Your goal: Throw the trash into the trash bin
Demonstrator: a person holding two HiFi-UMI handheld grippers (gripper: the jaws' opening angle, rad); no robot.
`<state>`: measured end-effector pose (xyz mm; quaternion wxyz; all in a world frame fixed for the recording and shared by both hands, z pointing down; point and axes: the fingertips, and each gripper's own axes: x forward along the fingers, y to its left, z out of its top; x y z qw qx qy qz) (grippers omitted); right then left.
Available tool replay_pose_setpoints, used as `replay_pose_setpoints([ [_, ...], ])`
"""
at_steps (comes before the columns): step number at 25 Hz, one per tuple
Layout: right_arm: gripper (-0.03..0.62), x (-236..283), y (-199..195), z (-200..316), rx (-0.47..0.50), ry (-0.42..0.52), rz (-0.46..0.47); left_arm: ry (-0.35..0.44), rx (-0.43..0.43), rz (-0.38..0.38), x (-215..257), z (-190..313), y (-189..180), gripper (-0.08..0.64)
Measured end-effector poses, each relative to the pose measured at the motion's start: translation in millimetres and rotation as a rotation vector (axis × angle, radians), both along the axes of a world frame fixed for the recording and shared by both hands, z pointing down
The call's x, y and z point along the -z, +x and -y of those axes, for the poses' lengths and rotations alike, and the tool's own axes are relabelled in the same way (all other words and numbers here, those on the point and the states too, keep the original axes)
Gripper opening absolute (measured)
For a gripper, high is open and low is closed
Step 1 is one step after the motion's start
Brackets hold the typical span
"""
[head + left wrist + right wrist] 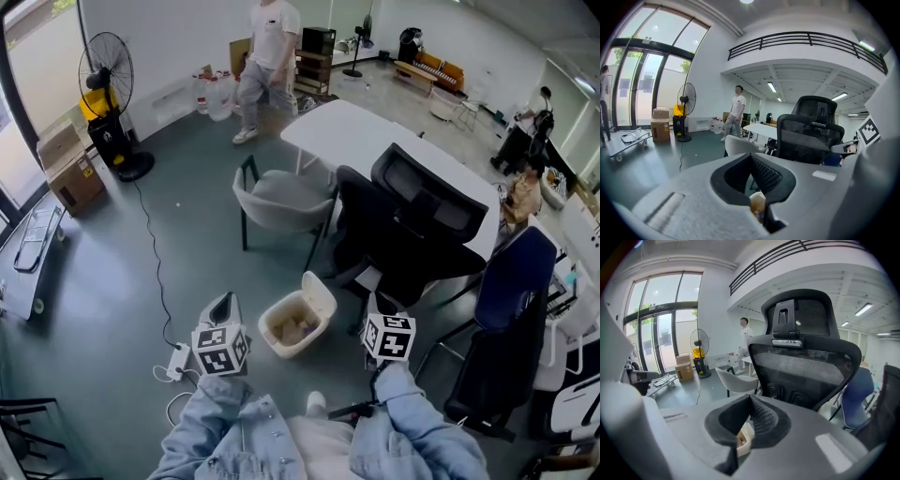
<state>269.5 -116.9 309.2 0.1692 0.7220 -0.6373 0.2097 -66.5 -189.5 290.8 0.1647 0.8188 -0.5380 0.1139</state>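
Note:
A cream trash bin (314,292) with its lid swung up stands on the grey floor right in front of me, with brownish crumpled trash (294,330) inside. My left gripper (223,302) hovers just left of the bin and my right gripper (378,305) just right of it. Both are shut with nothing between the jaws. In the left gripper view the left gripper (751,157) has its pads meeting, and a bit of the bin (757,201) shows below them. The right gripper (750,397) looks the same, with the bin's rim (744,436) under it.
A black office chair (412,225) stands just beyond the bin, with a grey shell chair (281,202) and a white table (375,141) behind it and a blue chair (511,291) to the right. A power strip (176,361) and its cable lie at left. A person (267,56) stands far back.

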Motion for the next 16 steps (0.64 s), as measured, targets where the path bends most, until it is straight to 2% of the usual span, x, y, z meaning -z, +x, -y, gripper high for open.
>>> replay_pose_setpoints([
  [16, 0.003, 2.2, 0.5, -7.7, -0.015, 0.001, 0.010, -0.023, -0.005, 0.011, -7.3, -7.8, 5.5, 0.008],
])
